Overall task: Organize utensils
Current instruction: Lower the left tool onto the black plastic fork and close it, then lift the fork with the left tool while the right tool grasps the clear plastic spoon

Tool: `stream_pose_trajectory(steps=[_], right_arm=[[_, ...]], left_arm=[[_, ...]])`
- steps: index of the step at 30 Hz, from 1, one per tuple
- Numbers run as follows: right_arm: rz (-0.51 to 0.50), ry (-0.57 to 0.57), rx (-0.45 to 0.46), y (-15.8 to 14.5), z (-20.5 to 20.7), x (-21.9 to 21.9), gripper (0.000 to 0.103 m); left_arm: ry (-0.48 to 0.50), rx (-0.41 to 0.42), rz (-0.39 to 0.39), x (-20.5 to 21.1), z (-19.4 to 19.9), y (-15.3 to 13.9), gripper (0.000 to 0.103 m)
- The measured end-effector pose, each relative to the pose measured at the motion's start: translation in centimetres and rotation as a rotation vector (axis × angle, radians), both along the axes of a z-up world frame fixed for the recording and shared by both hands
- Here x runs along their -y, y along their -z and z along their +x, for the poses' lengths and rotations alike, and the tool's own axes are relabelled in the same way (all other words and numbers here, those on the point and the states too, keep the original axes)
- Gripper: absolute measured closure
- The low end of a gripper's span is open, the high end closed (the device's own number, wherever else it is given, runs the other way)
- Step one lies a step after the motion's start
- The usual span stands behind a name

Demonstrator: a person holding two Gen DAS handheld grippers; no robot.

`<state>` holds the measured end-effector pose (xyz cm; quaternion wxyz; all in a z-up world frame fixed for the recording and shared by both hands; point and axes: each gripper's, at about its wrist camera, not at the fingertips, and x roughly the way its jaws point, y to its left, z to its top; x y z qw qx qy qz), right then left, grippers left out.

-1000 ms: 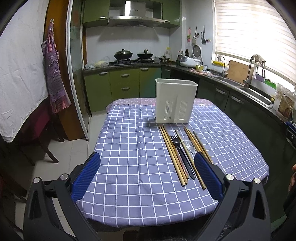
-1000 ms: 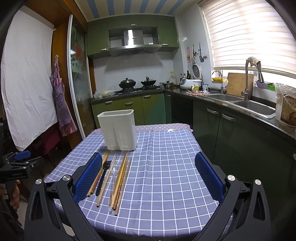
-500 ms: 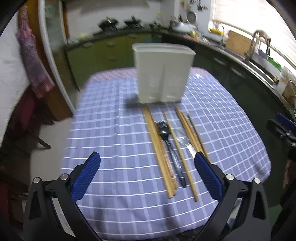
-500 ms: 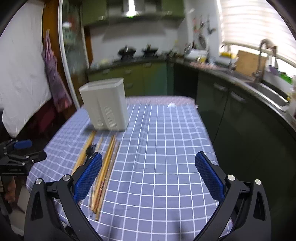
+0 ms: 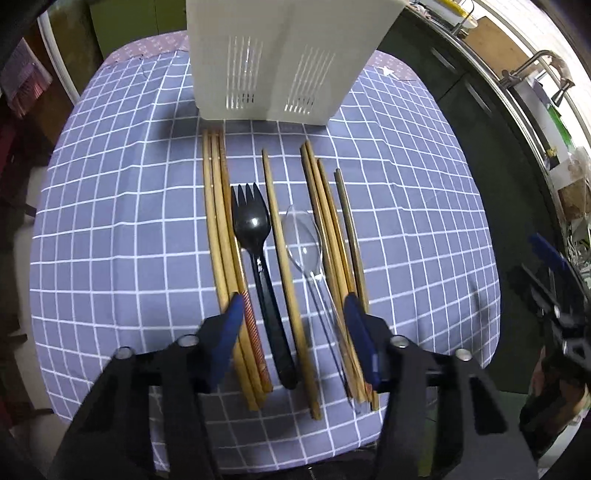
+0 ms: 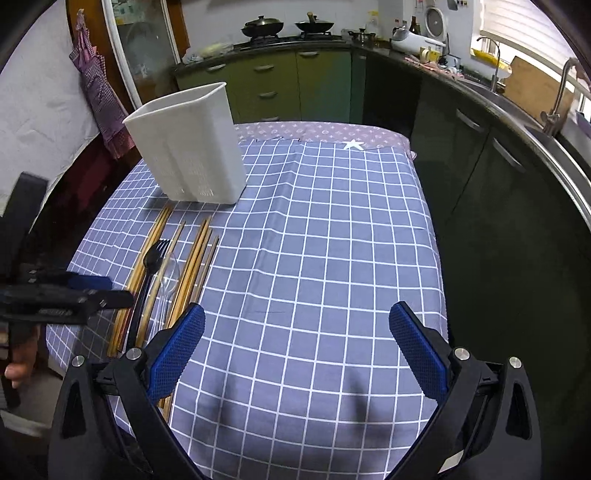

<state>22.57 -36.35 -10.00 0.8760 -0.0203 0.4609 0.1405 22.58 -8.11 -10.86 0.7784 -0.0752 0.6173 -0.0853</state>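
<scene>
The left gripper [image 5: 293,319] is pointing steeply down over the near ends of the utensils, its jaws closing and now standing at a middling width. Between its blue pads [image 5: 232,325] are lying the handles of the black fork [image 5: 255,236], one chopstick [image 5: 284,266] and the clear spoon [image 5: 304,240]; the pads are not pressing on any of them that can be seen. Just outside the left pad a bundle of chopsticks [image 5: 218,229] is lying, and by the right pad another group [image 5: 325,221] with a darker stick [image 5: 349,225] beside it. All are lying in a row on the checked cloth [image 5: 110,240], pointing toward the white holder [image 5: 280,55], which is standing upright just beyond their far tips.

The right gripper [image 6: 295,332] is hanging over bare cloth to the right of the row, jaws wide with nothing between them. At the left edge of its view a hand [image 6: 20,363] is gripping the left gripper's handle. Beyond the table, green cabinets [image 6: 288,85] are running under a counter with two woks [image 6: 288,26].
</scene>
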Motion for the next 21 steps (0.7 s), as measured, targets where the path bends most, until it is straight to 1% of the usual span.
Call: stream_pose_trajectory(steps=[1, 2, 5, 15, 18, 20, 21], right_arm=[[0.003, -0.006, -0.002, 0.3, -0.2, 0.0, 0.004], [0.005, -0.010, -0.007, 0.5, -0.2, -0.1, 0.004], [0.023, -0.023, -0.031, 1.1, -0.6, -0.1, 0.004], [0.027, -0.050, -0.022, 1.4, -1.0, -0.4, 0.004], [0.029, -0.057, -0.021, 1.3, -1.1, -0.4, 0.004], [0.028, -0.059, -0.024, 1.4, -1.1, -0.4, 0.004], [0.028, -0.060, -0.025, 1.4, -1.1, -0.4, 0.004]], left_arm=[[-0.004, -0.011, -0.002, 0.0, 0.3, 0.4, 0.067], [-0.013, -0.020, -0.001, 0.1, 0.6, 0.7, 0.074], [-0.026, -0.032, 0.023, 0.3, 1.3, 1.6, 0.077], [-0.064, -0.043, 0.091, 0.2, 3.2, 2.9, 0.081], [-0.062, -0.040, 0.106, 0.7, 3.6, 3.2, 0.084], [-0.061, -0.038, 0.115, 1.2, 4.0, 3.4, 0.089], [-0.060, -0.041, 0.116, 1.3, 4.2, 3.6, 0.090]])
